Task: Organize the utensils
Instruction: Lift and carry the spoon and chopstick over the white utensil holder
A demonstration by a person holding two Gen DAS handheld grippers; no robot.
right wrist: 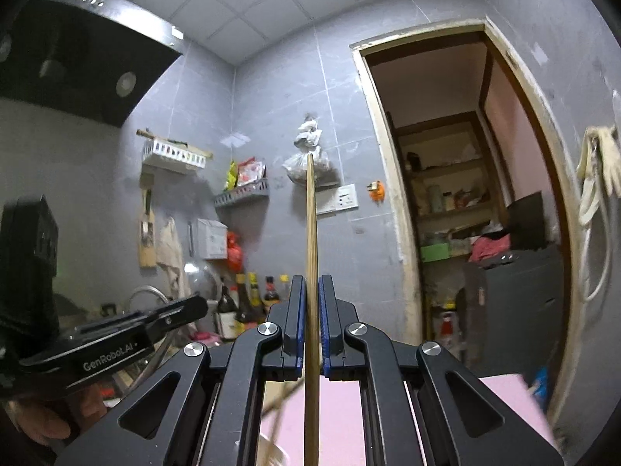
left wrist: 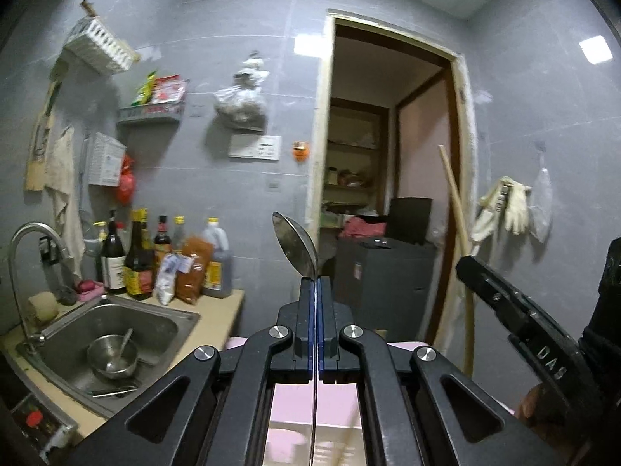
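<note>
My left gripper [left wrist: 315, 279] is shut on a metal spoon [left wrist: 295, 244]. The spoon's bowl stands up past the fingertips and its thin handle runs down between the jaws. My right gripper [right wrist: 312, 277] is shut on a long wooden chopstick [right wrist: 310, 213], which points up and also reaches below the jaws. In the left wrist view the right gripper [left wrist: 465, 268] shows at the right edge with the chopstick [left wrist: 452, 190] through its tip. In the right wrist view the left gripper [right wrist: 196, 306] shows at the lower left, held by a hand.
A steel sink [left wrist: 163, 322] at lower left holds a steel bowl [left wrist: 112, 357] with a spoon in it. Sauce bottles [left wrist: 139, 268] line the counter. A white slotted basket [left wrist: 101, 44] hangs high on the tiled wall. An open doorway [left wrist: 392, 155] is ahead, and a pink surface [right wrist: 341, 419] lies below.
</note>
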